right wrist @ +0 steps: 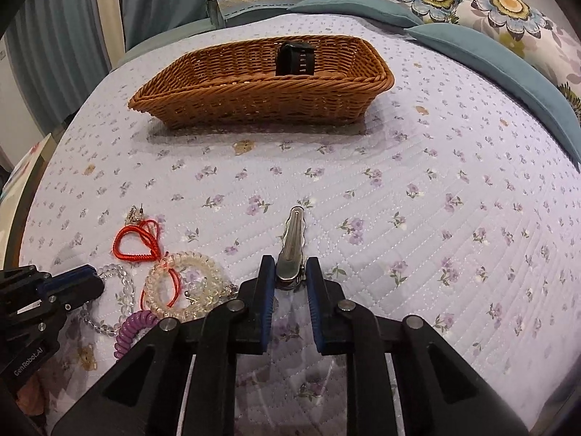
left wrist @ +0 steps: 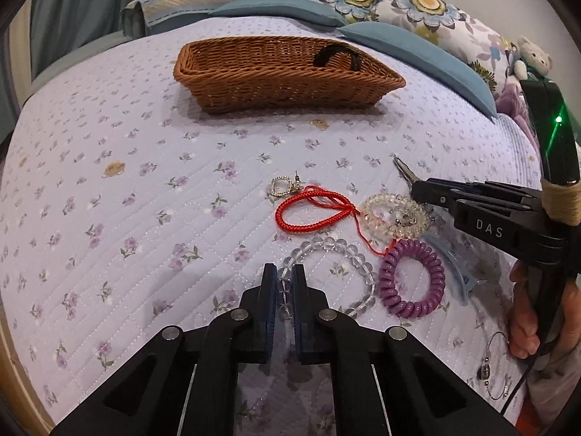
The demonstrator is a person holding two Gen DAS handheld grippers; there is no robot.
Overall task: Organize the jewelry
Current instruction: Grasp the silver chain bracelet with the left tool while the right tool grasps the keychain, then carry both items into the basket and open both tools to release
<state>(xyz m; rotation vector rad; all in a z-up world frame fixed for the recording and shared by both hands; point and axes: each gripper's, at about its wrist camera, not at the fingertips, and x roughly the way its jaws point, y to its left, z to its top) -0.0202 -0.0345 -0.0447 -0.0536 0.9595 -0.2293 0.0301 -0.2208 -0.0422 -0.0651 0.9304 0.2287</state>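
Observation:
A brown wicker basket (left wrist: 276, 89) stands on the bed's far side, with a black band (left wrist: 336, 54) inside; it also shows in the right wrist view (right wrist: 254, 101). My left gripper (left wrist: 285, 279) is shut on a clear bead bracelet (left wrist: 326, 245) that lies on the quilt. My right gripper (right wrist: 289, 272) is shut on a silver hair clip (right wrist: 292, 243); it shows in the left wrist view (left wrist: 417, 185) at right. Beside them lie a red cord (left wrist: 308, 210), a clear coil tie (left wrist: 395, 216), a purple coil tie (left wrist: 412, 278) and a gold earring (left wrist: 281, 185).
A blue claw clip (left wrist: 454, 269) lies right of the purple tie. A thin charm bangle (left wrist: 497, 367) lies near the hand at lower right. Blue and floral pillows (left wrist: 417, 11) line the far edge. Curtains (right wrist: 72, 36) hang at left.

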